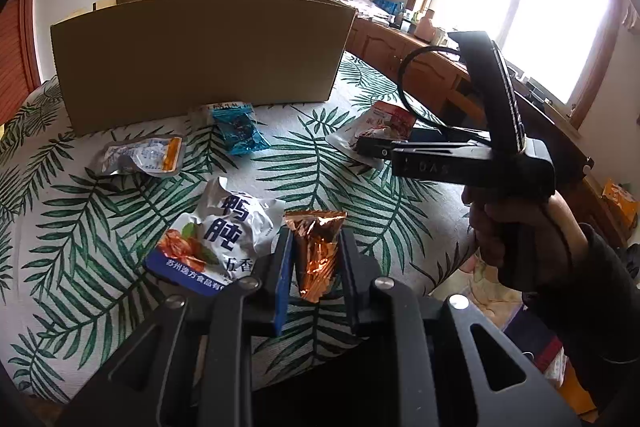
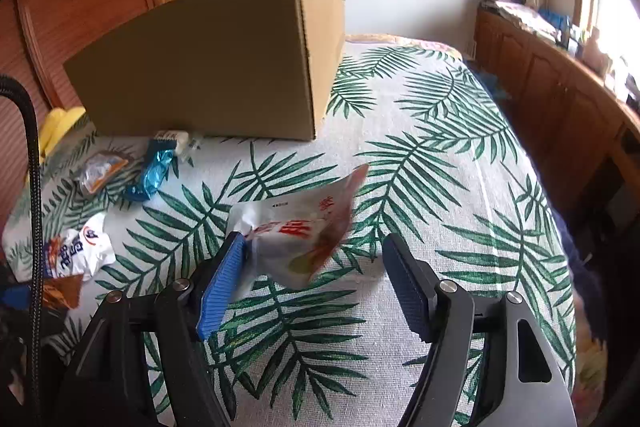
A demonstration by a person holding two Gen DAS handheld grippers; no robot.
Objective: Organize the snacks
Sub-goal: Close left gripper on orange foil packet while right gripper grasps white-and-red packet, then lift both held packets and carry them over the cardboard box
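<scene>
Covering bed (image 2: 460, 187), palm-leaf sheet; cardboard box (image 1: 200, 59), wooden cabinets (image 2: 560, 99) alongside.

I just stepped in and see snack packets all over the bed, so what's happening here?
A person is tidying snacks with a handheld gripper in each hand. The left gripper is shut on a copper foil packet. The right gripper is open, its jaws either side of a white and red pouch on the leaf-print bedspread. A blue packet, a silver pouch and a white and blue bag lie loose in front of the cardboard box.
</scene>
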